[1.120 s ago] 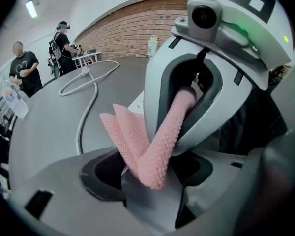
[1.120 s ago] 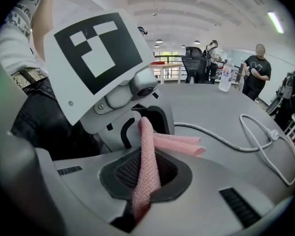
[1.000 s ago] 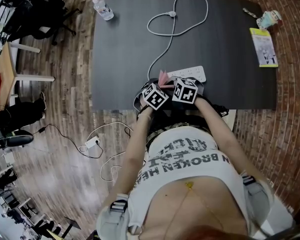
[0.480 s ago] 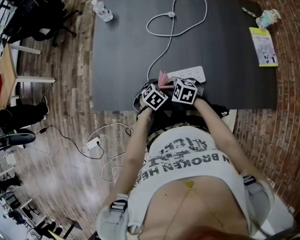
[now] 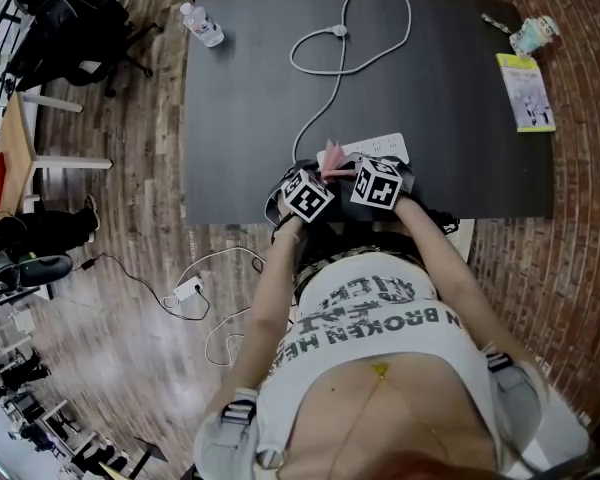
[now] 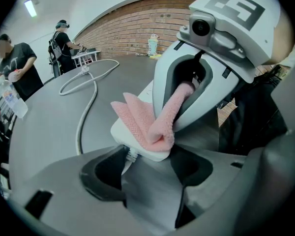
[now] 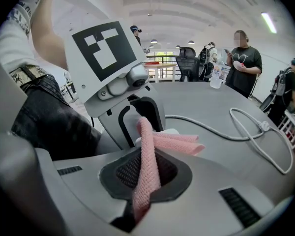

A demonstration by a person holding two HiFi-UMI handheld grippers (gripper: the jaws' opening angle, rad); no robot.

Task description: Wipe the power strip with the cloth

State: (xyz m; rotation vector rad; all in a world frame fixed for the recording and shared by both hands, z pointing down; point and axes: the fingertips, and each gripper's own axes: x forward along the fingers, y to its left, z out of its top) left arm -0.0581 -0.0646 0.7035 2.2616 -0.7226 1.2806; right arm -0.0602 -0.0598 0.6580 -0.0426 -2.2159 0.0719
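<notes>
A white power strip (image 5: 386, 146) lies near the front edge of the dark table (image 5: 240, 118), its cable (image 5: 325, 93) looping away to the far side. A pink cloth (image 5: 332, 157) is draped over the strip's cable end (image 6: 120, 132). My right gripper (image 7: 145, 181) is shut on the cloth (image 7: 148, 161), which hangs folded from its jaws onto the strip. My left gripper (image 6: 137, 163) faces it from the other side, and the strip's cable end sits pinched in its jaws. In the head view the left gripper (image 5: 315, 180) and the right gripper (image 5: 358, 173) almost touch.
A water bottle (image 5: 202, 23) stands at the table's far left corner. A paper cup (image 5: 535, 36) and a yellow booklet (image 5: 526, 93) lie at the far right. Several people (image 7: 243, 63) stand beyond the table. A chair (image 5: 60, 18) and floor cables (image 5: 195, 288) are to the left.
My right gripper has shifted slightly to the right along the strip with the cloth. The left gripper has stayed put.
</notes>
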